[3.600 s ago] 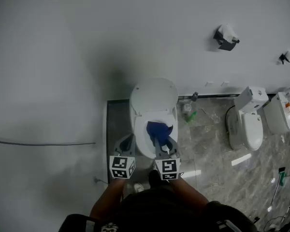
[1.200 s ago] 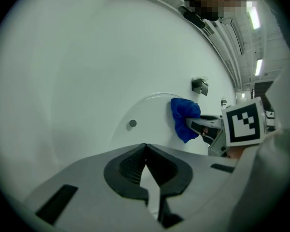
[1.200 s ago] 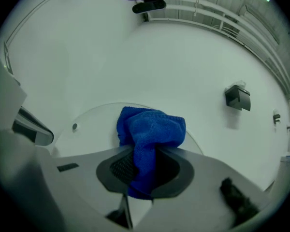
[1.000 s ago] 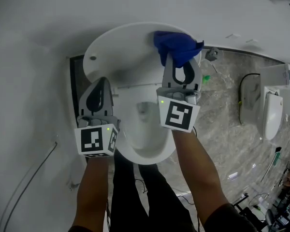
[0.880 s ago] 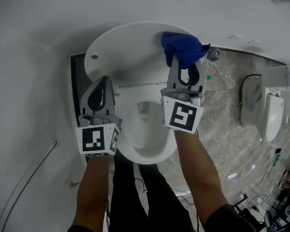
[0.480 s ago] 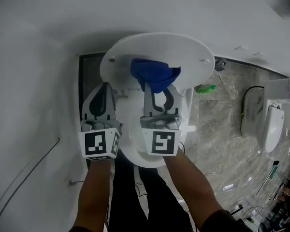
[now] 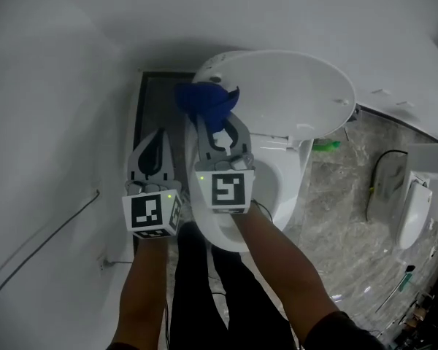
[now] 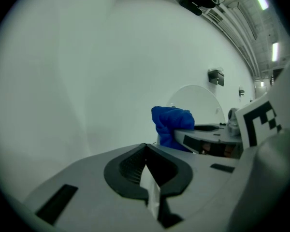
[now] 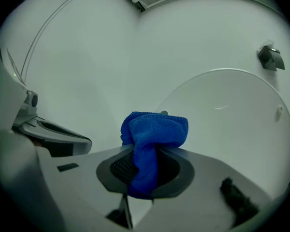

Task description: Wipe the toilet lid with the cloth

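The right gripper (image 7: 216, 121) fingers pinch the blue cloth (image 7: 203, 99) at the toilet lid's (image 7: 285, 93) nine-o'clock edge, while the left gripper (image 7: 156, 134) fingers sit pressed together.

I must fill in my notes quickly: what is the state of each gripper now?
Left gripper: shut, nothing between its jaws.
Right gripper: shut on the blue cloth.

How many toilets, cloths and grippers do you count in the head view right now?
Toilets: 2 that I can make out, the near white ceramic toilet with its lid raised and a far white toilet at right.
Cloths: 1, the blue terry cloth, clamped in the right gripper.
Grippers: 2, that one and the left gripper, shut and empty.
Total: 5.
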